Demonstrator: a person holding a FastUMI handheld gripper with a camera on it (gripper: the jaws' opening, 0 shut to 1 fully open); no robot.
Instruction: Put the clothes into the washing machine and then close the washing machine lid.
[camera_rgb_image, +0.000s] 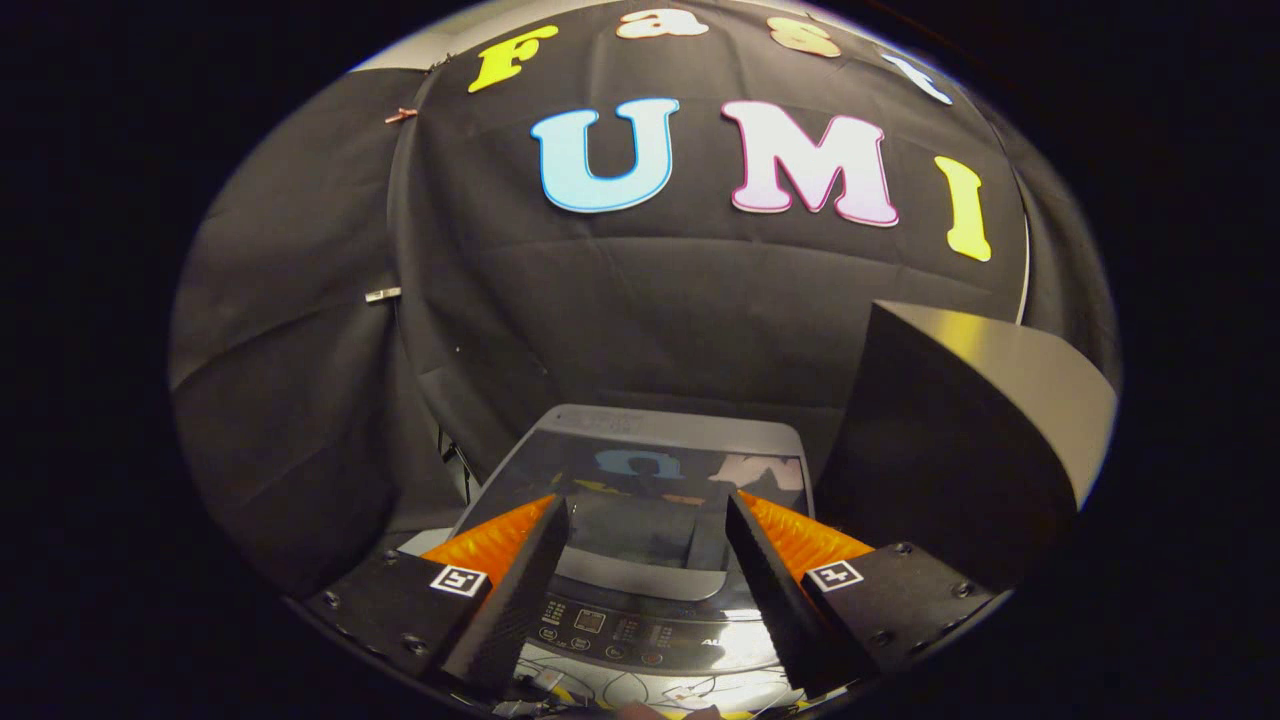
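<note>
Nearest, a tangle of thin cables (620, 690) was seen on a pale surface just below the fingers. The gripper (648, 510) was held above the front of the washing machine (640, 480), with its fingers spread well apart and nothing gripped between them. Between the fingers, the control panel (640, 630) with its round buttons and small display was observed, and just beyond it the recessed handle at the front edge of the lid (640, 575). The lid was found closed, lying flat and dark and glossy, with reflections of the booth wall upon it. No clothes could be made out from this position. To the right of the machine, close beside it, a large dark box-like block (950, 440) with a pale lit top face was noted, standing taller than the lid. Farthest off, the black cloth wall (640, 300) was recorded behind the machine, with a small metal clip (382, 294) on its left fold.
</note>
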